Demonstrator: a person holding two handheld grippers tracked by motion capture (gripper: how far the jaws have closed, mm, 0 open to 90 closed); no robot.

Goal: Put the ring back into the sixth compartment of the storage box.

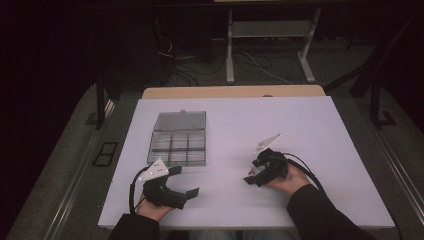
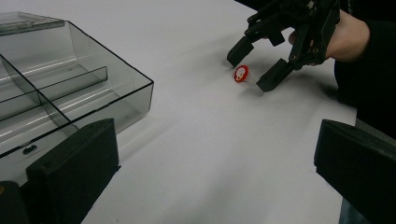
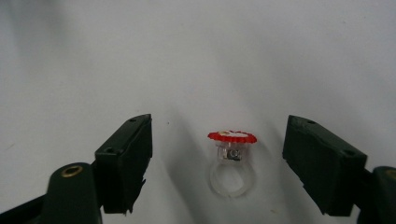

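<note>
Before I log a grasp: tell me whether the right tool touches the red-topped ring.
Apart. The right gripper view shows bare table between each pad of the right tool and the ring.

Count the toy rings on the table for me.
1. The red-topped ring lies on the white table, between the open jaws of the right gripper. More may sit unseen in the compartment box.

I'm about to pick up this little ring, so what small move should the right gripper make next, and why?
Probably close the right gripper a little more. The red-topped clear ring lies on the white table between its two jaws, with gaps on both sides, so the pads do not press on it yet. The open compartment box waits nearby.
</note>
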